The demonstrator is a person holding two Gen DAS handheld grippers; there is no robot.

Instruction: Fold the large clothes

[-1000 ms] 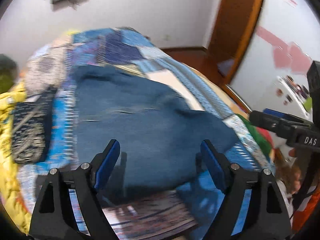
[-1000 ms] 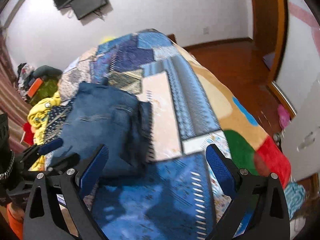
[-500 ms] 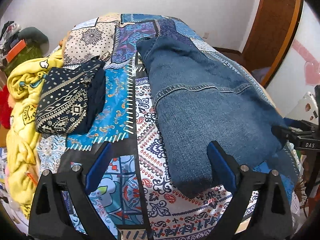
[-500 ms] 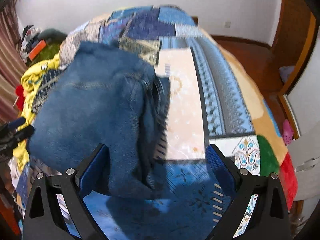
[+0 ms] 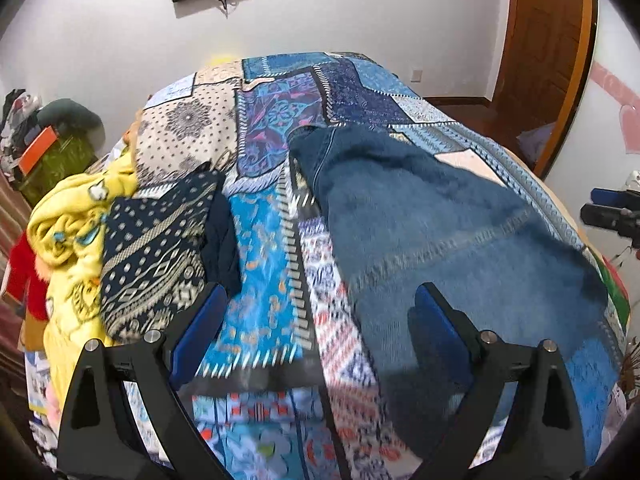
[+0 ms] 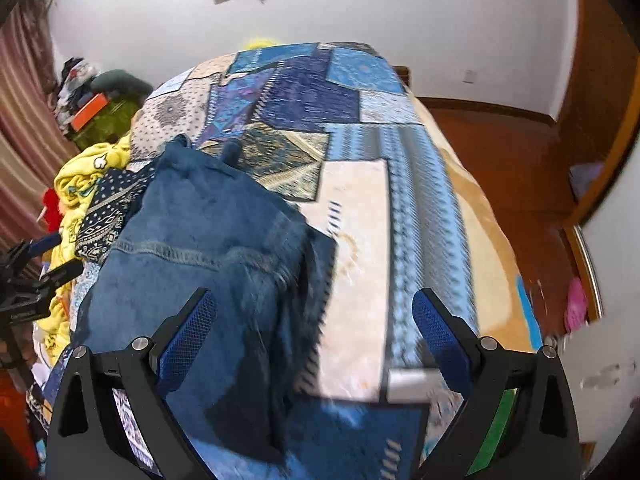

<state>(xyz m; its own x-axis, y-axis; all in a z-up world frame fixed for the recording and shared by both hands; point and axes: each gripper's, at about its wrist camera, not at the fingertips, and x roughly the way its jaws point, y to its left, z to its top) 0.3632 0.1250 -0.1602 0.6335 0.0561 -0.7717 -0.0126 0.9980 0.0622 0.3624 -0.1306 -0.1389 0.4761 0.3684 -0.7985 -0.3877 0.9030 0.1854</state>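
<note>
Both held level and pointing forward side by side, left gripper (image 5: 316, 330) with jaws spread wide and nothing between the blue pads, right gripper (image 6: 314, 334) likewise wide apart and gripping nothing, each one's tip visible at the other view's edge.

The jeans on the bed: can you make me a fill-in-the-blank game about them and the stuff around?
1. The jeans lie on a patchwork ____.
2. Both tongs, left tongs and right tongs, are ____ and hold nothing.
3. The crumpled cloth beside the folded navy patterned garment is ____ in colour.

Missing words: bedspread; open; yellow
</note>
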